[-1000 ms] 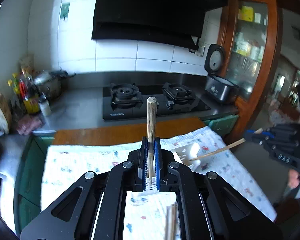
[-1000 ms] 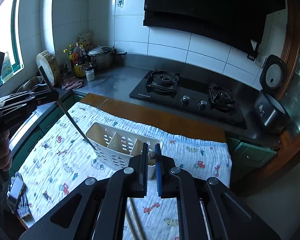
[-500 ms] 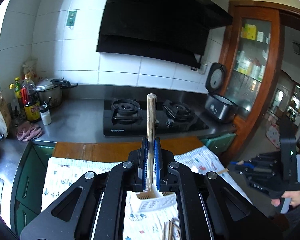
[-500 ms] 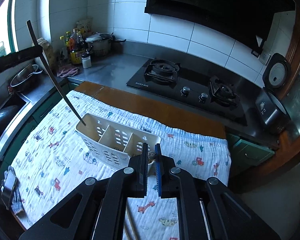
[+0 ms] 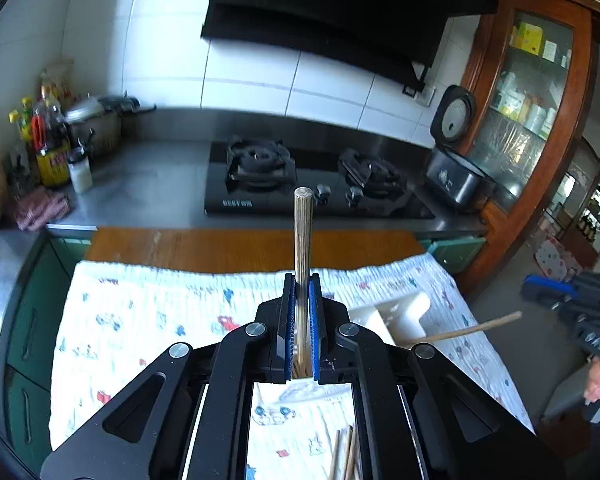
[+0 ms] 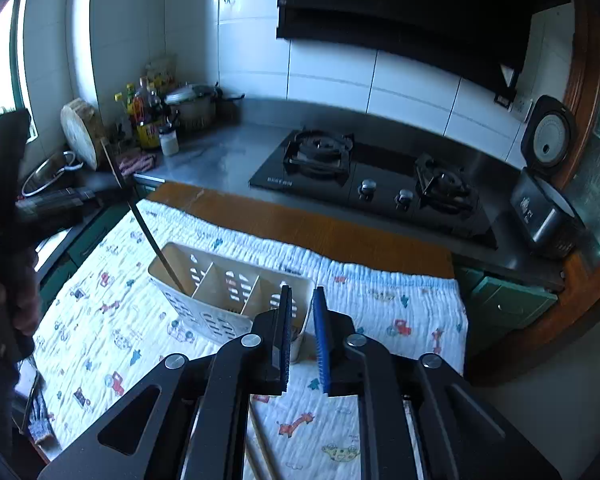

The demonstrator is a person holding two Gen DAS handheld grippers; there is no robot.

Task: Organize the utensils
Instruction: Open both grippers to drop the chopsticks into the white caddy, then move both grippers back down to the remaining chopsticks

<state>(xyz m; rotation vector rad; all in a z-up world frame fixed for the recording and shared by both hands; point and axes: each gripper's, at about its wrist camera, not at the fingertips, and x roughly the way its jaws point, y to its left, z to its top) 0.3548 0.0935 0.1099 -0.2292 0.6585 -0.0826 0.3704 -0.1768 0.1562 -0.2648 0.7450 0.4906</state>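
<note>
My left gripper is shut on a wooden chopstick that points up and away. In the right wrist view that chopstick slants down into the left compartment of the white slotted utensil caddy. My right gripper is open and empty, just above the caddy's right end. A second chopstick leans out of the caddy's right side in the left wrist view. Loose chopsticks lie on the cloth under my right gripper.
A printed cloth covers the wooden table. Behind it stand a black gas hob, a rice cooker, bottles and a pot on the steel counter. A wooden cabinet stands at the right.
My right gripper has opened; the chopstick it held now leans in the caddy's right side. My left gripper has lowered its chopstick tip into the left compartment.
</note>
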